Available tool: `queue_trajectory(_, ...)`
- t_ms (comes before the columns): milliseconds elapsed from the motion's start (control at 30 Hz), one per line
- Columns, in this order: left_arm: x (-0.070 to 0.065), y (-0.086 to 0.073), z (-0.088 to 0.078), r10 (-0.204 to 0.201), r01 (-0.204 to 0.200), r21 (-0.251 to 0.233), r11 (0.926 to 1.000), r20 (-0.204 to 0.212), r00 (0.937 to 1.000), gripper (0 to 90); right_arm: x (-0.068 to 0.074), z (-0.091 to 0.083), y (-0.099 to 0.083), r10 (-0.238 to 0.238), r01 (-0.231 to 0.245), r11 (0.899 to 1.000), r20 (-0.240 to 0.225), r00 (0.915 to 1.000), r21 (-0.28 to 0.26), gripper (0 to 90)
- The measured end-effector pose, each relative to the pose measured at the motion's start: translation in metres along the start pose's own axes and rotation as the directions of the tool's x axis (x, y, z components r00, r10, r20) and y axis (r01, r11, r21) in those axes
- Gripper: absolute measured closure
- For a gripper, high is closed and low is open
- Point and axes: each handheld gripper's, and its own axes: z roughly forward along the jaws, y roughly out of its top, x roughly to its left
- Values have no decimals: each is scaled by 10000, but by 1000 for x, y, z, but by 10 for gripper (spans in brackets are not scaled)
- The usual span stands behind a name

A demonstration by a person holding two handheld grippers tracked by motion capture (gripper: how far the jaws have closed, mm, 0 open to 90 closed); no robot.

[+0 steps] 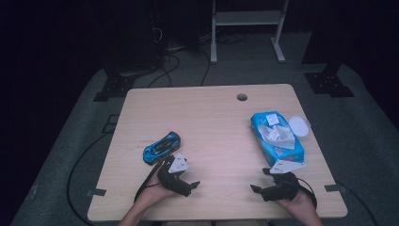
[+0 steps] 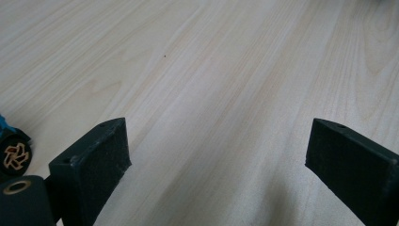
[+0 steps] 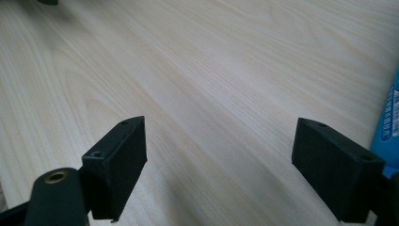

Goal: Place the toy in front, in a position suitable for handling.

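I count one blue toy car [image 1: 161, 147] near the left edge of the table [image 1: 211, 117]. Toward the right edge I count one blue pack of wet wipes [image 1: 276, 138] and one white round lid [image 1: 299, 125] just beside it. One round hole [image 1: 242, 97] sits near the far edge. I have two grippers, left gripper [image 1: 190, 184] and right gripper [image 1: 259, 184], along the near edge.
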Motion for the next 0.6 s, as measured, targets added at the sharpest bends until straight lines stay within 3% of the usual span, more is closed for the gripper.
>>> queue_trajectory(333,2,6,-1,-103,102,245,9996,68,9999,61,0,0,1,48,-48,10000,6,10000,-34,176)
queue_trajectory(600,25,17,-19,15,-3,281,9996,-409,9992,60,2,0,3,8,-8,10000,73,10000,-21,175)
